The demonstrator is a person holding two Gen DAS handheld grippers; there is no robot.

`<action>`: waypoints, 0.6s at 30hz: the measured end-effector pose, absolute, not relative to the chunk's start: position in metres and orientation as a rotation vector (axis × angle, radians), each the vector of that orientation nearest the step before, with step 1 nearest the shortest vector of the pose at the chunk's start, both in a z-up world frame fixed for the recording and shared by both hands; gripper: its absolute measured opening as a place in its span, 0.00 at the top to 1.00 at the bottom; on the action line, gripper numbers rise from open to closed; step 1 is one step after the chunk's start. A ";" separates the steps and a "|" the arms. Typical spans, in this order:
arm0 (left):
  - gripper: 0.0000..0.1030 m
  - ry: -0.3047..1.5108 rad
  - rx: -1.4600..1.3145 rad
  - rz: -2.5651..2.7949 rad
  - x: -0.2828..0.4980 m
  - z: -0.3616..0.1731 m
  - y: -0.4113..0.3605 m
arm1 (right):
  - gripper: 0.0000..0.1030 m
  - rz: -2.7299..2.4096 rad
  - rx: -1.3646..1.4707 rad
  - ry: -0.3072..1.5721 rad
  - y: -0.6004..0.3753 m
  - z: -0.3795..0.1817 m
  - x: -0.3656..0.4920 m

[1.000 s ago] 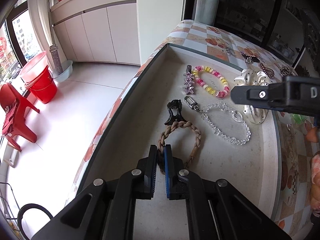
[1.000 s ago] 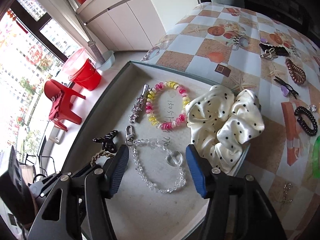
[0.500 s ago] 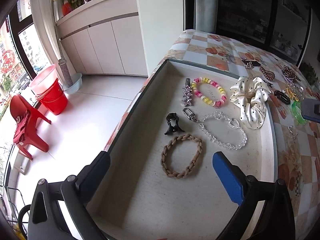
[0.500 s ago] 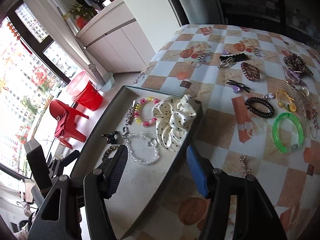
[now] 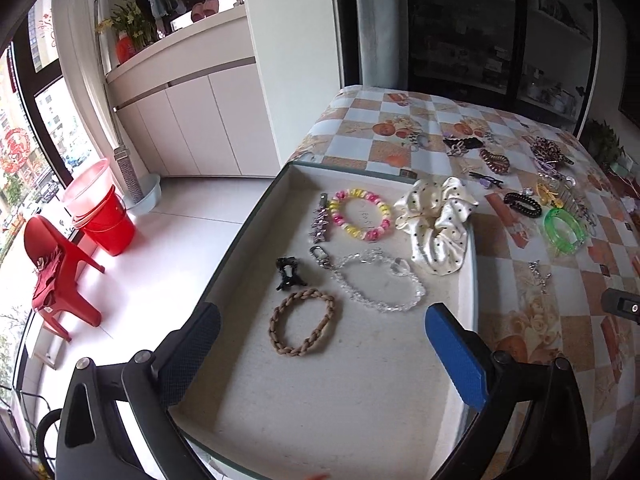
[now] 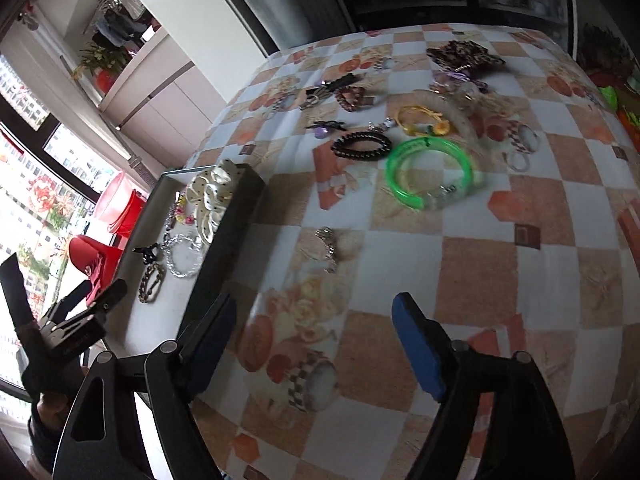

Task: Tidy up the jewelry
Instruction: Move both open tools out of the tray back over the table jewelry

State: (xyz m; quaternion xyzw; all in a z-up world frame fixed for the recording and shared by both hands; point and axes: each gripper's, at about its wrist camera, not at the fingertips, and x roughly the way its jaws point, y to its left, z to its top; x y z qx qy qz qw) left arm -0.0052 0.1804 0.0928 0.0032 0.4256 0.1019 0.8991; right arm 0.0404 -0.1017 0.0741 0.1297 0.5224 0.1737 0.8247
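A grey tray (image 5: 240, 240) holds a brown braided bracelet (image 5: 302, 322), a black claw clip (image 5: 290, 273), a clear crystal chain (image 5: 376, 280), a pink-yellow bead bracelet (image 5: 360, 214), a silver star clip (image 5: 319, 218) and a polka-dot scrunchie (image 5: 438, 220). My left gripper (image 5: 320, 314) hangs above the braided bracelet, open wide and holding nothing. Right of the tray (image 6: 228, 232), my right gripper (image 6: 316, 304) is over the checked tablecloth, jaws opening with nothing between them. Ahead of it lie a small silver chain (image 6: 328, 248) and a green bangle (image 6: 430, 172).
Several hair ties and clips, such as a black coil tie (image 6: 362, 145) and a yellow piece (image 6: 424, 120), are scattered at the far side of the table. On the floor to the left stand a red bucket (image 5: 106, 220) and a red chair (image 5: 56, 272).
My left gripper opened, let go of the braided bracelet and drew up and back. My right gripper swung right, from over the tray to over the tablecloth, and its jaws widened.
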 end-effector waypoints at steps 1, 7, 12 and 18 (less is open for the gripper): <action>0.00 0.881 0.001 0.197 -0.004 0.095 0.175 | 0.20 0.359 0.278 1.112 -0.108 0.072 0.039; 0.00 0.920 -0.050 0.070 0.005 0.102 0.135 | 0.20 0.285 0.299 1.107 -0.142 0.068 0.039; 0.00 0.941 -0.024 0.013 0.014 0.098 0.094 | 0.20 0.223 0.323 1.099 -0.169 0.064 0.047; 0.00 0.979 -0.006 -0.038 0.032 0.083 0.053 | 0.20 0.183 0.347 1.102 -0.191 0.056 0.065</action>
